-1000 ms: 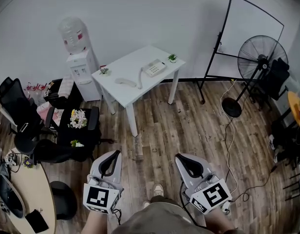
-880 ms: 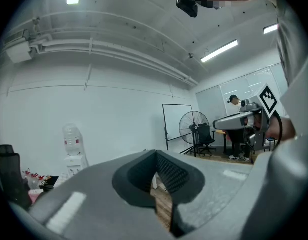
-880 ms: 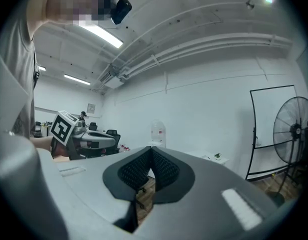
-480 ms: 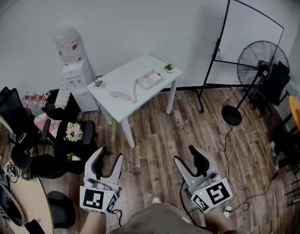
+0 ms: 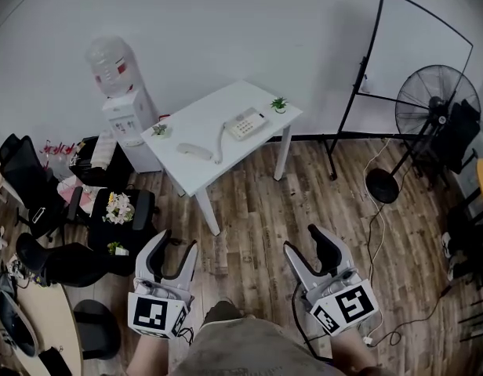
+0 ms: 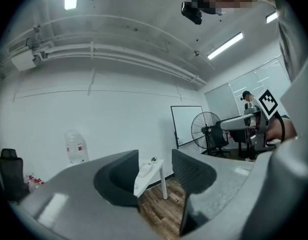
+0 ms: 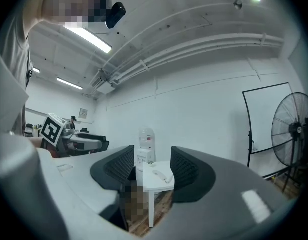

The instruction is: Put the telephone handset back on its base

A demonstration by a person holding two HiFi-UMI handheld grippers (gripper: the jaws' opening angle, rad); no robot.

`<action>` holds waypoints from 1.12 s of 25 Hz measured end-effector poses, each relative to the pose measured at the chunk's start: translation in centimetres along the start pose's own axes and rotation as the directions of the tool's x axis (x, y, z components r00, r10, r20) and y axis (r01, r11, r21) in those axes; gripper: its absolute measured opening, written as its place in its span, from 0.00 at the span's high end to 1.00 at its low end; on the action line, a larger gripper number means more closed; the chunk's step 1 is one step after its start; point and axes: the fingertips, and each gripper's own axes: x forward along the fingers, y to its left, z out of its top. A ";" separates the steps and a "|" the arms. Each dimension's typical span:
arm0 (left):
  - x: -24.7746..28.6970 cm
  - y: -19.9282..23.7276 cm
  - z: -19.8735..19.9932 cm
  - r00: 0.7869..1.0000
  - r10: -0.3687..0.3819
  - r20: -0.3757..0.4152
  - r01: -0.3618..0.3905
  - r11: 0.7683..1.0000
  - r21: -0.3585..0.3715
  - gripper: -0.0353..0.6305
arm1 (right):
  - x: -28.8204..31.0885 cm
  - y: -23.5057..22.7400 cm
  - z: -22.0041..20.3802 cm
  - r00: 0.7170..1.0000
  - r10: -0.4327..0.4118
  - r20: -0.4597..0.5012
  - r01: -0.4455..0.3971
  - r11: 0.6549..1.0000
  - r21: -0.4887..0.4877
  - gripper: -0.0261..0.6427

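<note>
A white telephone base (image 5: 246, 123) sits on the white table (image 5: 214, 155) across the room. Its handset (image 5: 194, 151) lies off the base to the left on the tabletop, joined by a cord. The same handset (image 7: 159, 174) and the table (image 6: 148, 177) show small between the jaws in the gripper views. My left gripper (image 5: 172, 254) and right gripper (image 5: 310, 247) are held low in front of me, far from the table, both open and holding nothing.
A water dispenser (image 5: 124, 104) stands left of the table, with black office chairs (image 5: 38, 194) and a flower-topped stool (image 5: 120, 210) beside it. A whiteboard (image 5: 414, 61) and a standing fan (image 5: 433, 108) are at the right, with cables (image 5: 375, 210) on the wood floor.
The view has drifted a little toward the table. Both grippers' jaws have spread from shut to open and stay low in front of me.
</note>
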 end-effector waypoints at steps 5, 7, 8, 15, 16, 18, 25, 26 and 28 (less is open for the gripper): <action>2.3 1.6 -1.2 1.000 0.007 -0.005 -0.007 1.000 -0.004 0.65 | 2.5 -1.1 -1.6 1.000 0.010 -0.020 -0.010 1.000 -0.001 0.60; 3.4 2.4 -1.9 1.000 0.007 -0.006 -0.007 1.000 -0.004 0.65 | 3.7 -1.5 -2.3 1.000 0.011 -0.029 -0.011 1.000 0.001 0.60; 4.1 2.9 -2.2 1.000 0.009 -0.005 -0.009 1.000 -0.005 0.65 | 4.4 -1.8 -2.7 0.999 0.012 -0.035 -0.012 1.000 0.000 0.60; 9.4 7.7 -5.4 1.000 0.014 -0.024 -0.014 1.000 -0.022 0.65 | 11.7 -3.4 -4.5 0.996 0.022 -0.082 -0.023 1.000 -0.016 0.60; 10.3 8.6 -5.5 1.000 0.014 -0.027 -0.015 1.000 -0.025 0.65 | 13.1 -3.8 -4.6 0.996 0.026 -0.091 -0.028 0.999 -0.018 0.60; 12.4 10.4 -5.4 0.999 0.016 -0.043 -0.017 0.999 -0.031 0.66 | 16.1 -4.3 -4.6 0.994 0.037 -0.106 -0.040 0.999 -0.023 0.60; 19.4 17.3 -6.2 0.995 -0.002 -0.101 0.000 1.000 -0.022 0.71 | 26.5 -6.3 -4.1 0.989 0.054 -0.137 -0.056 0.998 -0.014 0.60; 20.4 18.3 -6.3 0.994 -0.003 -0.109 0.000 1.000 -0.024 0.71 | 27.9 -6.5 -4.2 0.988 0.056 -0.144 -0.058 0.998 -0.012 0.60; 22.2 20.5 -6.8 0.992 -0.005 -0.123 0.001 1.000 -0.030 0.71 | 30.9 -6.8 -4.5 0.986 0.062 -0.158 -0.064 0.998 -0.007 0.60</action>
